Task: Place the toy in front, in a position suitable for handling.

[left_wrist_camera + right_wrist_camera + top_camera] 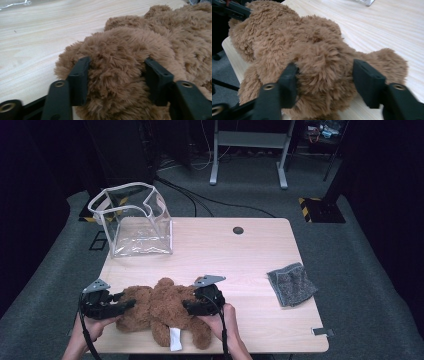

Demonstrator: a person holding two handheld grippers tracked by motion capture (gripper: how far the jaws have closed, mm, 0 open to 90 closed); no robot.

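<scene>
Soft, light brown plush teddy bear; squashes easily. Left gripper and right gripper apparently pinching fur-padded limbs; best gripped there.

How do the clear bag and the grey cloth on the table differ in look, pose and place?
The clear bag is see-through with white edging; the grey cloth is opaque and fuzzy. The clear bag stands upright and open; the grey cloth lies flat. The bag sits far left, the cloth near the right edge. Neither touches the teddy bear.
</scene>
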